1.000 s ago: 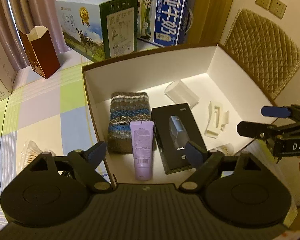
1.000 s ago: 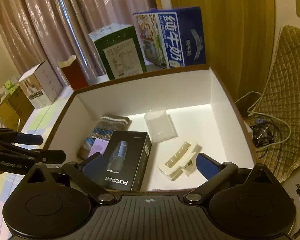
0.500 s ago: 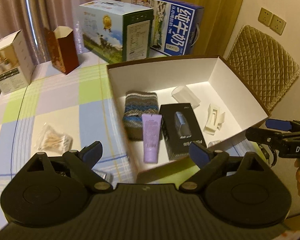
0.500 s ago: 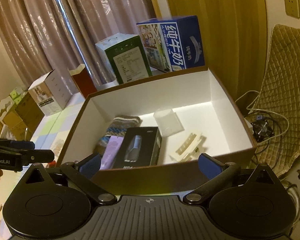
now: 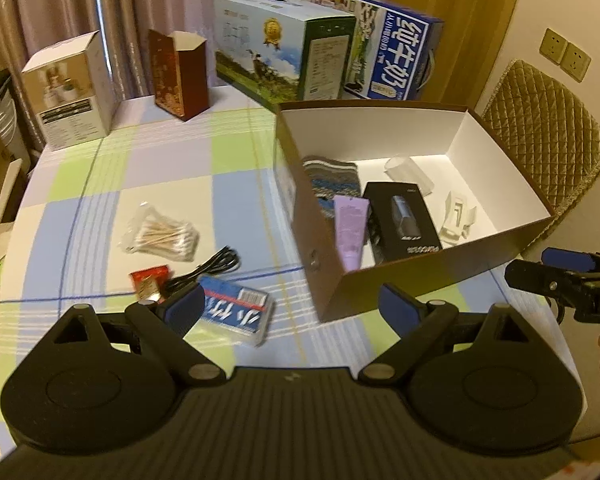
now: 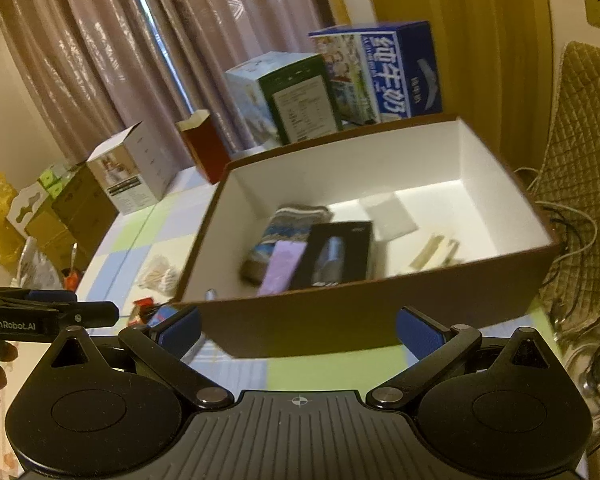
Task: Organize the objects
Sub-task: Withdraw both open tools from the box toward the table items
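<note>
A brown box with a white inside [image 5: 452, 268] [image 6: 340, 148] stands at the table's right. In it lie a striped knit cloth [image 5: 332, 176], a purple tube [image 5: 352, 230], a black razor box [image 5: 404, 220], a clear cup [image 5: 408, 170] and a white clip [image 5: 458, 216]. On the checked cloth to its left lie a bag of cotton swabs [image 5: 162, 234], a black cable [image 5: 212, 266], a red packet [image 5: 150, 280] and a blue tissue pack [image 5: 236, 316]. My left gripper [image 5: 292, 306] is open and empty above the tissue pack. My right gripper [image 6: 298, 326] is open and empty before the box's near wall.
Two milk cartons [image 5: 284, 48] [image 5: 392, 48], a dark red open box [image 5: 180, 74] and a white carton [image 5: 70, 92] line the table's far edge by the curtain. A quilted chair [image 5: 548, 120] stands right of the box. Cables lie on the floor [image 6: 572, 232].
Both grippers have pulled back and up out of the box. The left view has swung left, so the swabs, cable, packet and tissue pack now show on the cloth.
</note>
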Motion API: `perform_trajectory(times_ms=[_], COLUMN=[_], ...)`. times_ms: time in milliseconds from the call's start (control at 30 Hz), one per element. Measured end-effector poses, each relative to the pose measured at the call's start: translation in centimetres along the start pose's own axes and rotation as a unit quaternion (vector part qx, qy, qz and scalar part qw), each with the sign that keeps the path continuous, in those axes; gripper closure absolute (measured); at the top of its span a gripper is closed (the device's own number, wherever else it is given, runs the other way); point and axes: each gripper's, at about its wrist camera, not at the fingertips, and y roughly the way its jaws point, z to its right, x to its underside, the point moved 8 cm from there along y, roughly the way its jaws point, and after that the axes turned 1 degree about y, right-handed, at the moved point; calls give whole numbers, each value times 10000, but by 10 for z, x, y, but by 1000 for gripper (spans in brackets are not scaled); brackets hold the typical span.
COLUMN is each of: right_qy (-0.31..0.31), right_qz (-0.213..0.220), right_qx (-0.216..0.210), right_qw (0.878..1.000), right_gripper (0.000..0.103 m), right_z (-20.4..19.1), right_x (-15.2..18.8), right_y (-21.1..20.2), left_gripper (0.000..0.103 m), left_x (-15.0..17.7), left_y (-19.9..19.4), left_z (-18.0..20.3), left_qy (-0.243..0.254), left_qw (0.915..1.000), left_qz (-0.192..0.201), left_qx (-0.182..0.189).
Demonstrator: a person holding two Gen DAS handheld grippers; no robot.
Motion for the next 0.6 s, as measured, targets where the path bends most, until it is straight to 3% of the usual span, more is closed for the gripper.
perform_trajectory(times_ms=[500,600], right_qy=[-502,-580], right_qz=[-460,-471], right_qx=[-471,-470], right_qw=[9966,9961], right_gripper=[3,8], right_z=[-108,-125], right_x=[57,65], right_y=[40,52], left_gripper=[12,12], left_x=[64,71], left_y=[-19,-19], left_z=[-94,-111], left_qy=[-423,-458], left_qw=[9974,9964], left_qz=[-372,-409], left_qx=[-446,-576])
